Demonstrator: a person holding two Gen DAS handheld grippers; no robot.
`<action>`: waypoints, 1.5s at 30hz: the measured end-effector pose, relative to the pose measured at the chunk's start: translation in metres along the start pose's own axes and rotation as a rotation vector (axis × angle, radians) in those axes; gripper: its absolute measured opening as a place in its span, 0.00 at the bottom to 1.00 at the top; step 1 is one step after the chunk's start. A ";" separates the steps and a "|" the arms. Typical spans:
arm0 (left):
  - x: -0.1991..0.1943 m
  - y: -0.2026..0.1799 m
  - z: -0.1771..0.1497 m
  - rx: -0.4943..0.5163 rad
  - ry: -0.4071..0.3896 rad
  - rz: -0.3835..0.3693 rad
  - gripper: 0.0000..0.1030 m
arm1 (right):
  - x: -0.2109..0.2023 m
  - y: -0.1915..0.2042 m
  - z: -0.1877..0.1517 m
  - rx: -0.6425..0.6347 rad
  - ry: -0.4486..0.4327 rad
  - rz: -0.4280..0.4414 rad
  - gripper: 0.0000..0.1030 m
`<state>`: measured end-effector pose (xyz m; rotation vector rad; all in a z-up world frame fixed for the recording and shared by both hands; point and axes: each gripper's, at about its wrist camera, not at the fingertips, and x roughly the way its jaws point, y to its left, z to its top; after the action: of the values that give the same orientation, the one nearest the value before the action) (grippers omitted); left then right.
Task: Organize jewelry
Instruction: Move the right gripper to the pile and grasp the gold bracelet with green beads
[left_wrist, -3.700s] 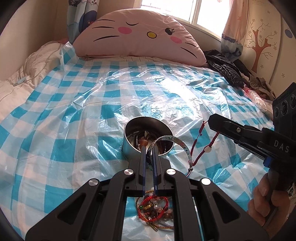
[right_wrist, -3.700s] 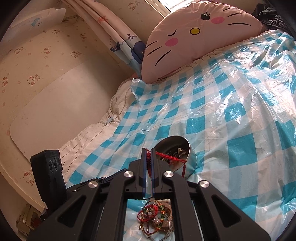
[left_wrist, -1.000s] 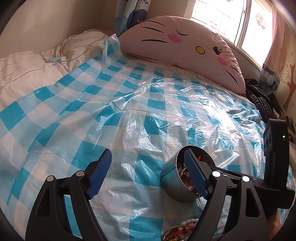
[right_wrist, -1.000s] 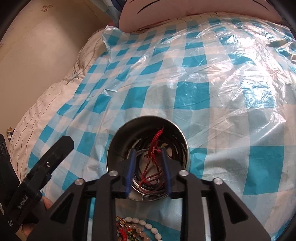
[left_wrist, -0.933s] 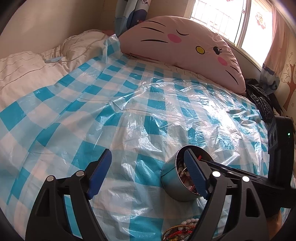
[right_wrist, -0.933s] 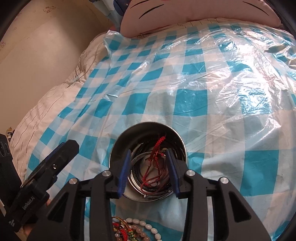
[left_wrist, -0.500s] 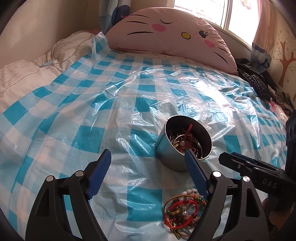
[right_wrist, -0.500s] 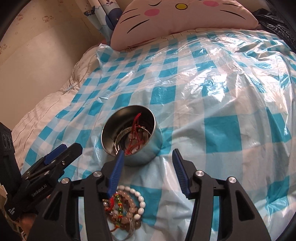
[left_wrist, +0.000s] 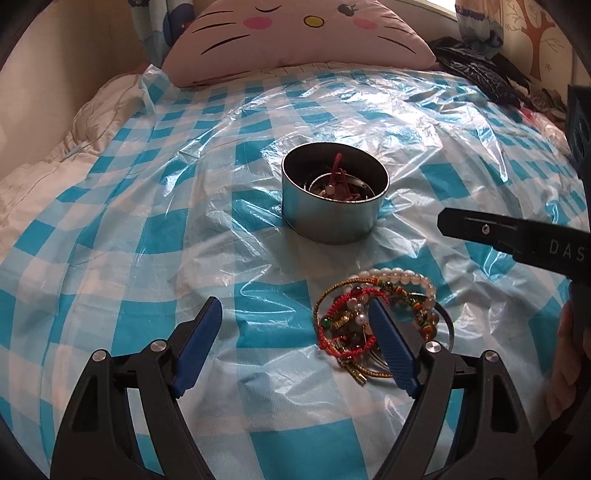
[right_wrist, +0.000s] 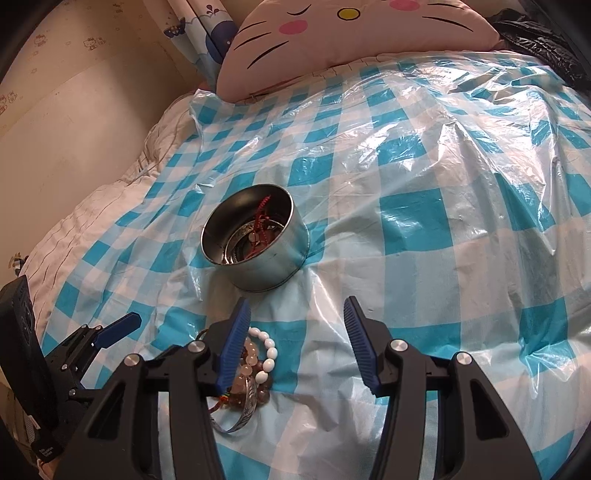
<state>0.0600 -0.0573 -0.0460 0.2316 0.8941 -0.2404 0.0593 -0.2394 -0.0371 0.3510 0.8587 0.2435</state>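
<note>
Round metal tin (left_wrist: 334, 206) holds red cord bracelet (left_wrist: 338, 173) and bangles; bracelet pile (left_wrist: 373, 321) lies near; left tool (left_wrist: 295, 332) and right tool (right_wrist: 295, 332) both gape empty.

Blue-and-white checked plastic sheet (left_wrist: 155, 236). Plain silver round metal tin (left_wrist: 330, 218) holding dark red cord bracelet (left_wrist: 338, 173). Heap of bead bracelets (left_wrist: 373, 317): red, gold, green, pale pink, white. Pink cat-face cushion (left_wrist: 291, 33), black whiskers, yellow nose.

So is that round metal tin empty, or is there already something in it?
Not empty. The lidless tin stands upright on the checked sheet and holds jewelry: a red cord bracelet and a metal bangle.
</note>
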 end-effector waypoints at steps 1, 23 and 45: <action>0.000 -0.001 -0.001 0.010 0.011 0.004 0.76 | 0.002 0.003 -0.001 -0.012 0.009 0.008 0.51; 0.015 0.035 0.001 0.004 0.098 0.084 0.76 | 0.017 0.043 -0.012 -0.274 0.037 -0.079 0.49; 0.021 0.022 0.004 0.036 0.076 -0.024 0.75 | 0.036 0.048 -0.014 -0.298 0.106 0.023 0.09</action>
<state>0.0827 -0.0399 -0.0579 0.2647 0.9684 -0.2713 0.0681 -0.1801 -0.0519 0.0707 0.9080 0.4091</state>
